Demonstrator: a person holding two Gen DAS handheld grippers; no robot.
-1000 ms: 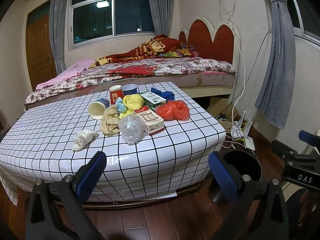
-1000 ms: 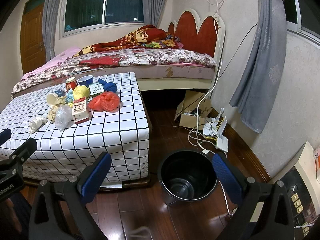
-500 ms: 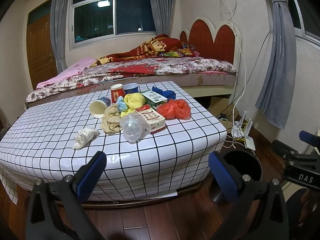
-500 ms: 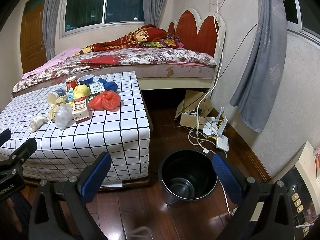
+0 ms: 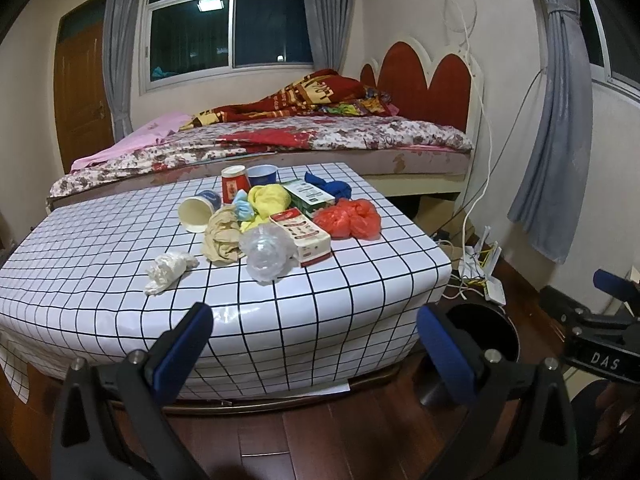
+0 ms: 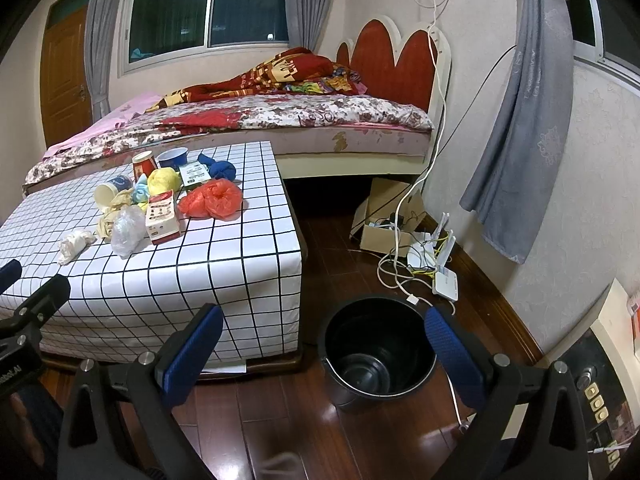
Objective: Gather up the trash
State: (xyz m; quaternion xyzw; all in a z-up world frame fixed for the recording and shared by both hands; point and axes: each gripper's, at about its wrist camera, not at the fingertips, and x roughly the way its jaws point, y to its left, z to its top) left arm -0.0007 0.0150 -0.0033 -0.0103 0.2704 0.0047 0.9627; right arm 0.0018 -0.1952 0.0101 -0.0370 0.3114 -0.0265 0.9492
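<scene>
A black bin (image 6: 378, 350) is standing on the wooden floor (image 6: 304, 432) just beside the table's (image 5: 120, 280) right front corner, and nothing is showing inside it. The trash is lying in a heap toward the table's far right part: a paper cup (image 5: 198, 212) is lying on its side with its mouth showing bare, a red cup (image 5: 233, 184) and a blue cup (image 5: 262, 175) are standing near the far edge, and around them are sitting a yellow bag (image 5: 269, 200), a red bag (image 5: 349, 219), a clear bag (image 5: 266, 254), a beige wad (image 5: 222, 238), two cartons (image 5: 302, 236) and a blue cloth (image 5: 330, 186). A white tissue (image 5: 168, 271) is lying apart, nearer the front edge. The left gripper (image 5: 314, 340) is hanging before the table's front edge, its jaws spread wide and holding nothing, the heap well beyond them. The right gripper (image 6: 324, 344) is hanging over the floor with its jaws wide too, the bin sitting between them in its view.
</scene>
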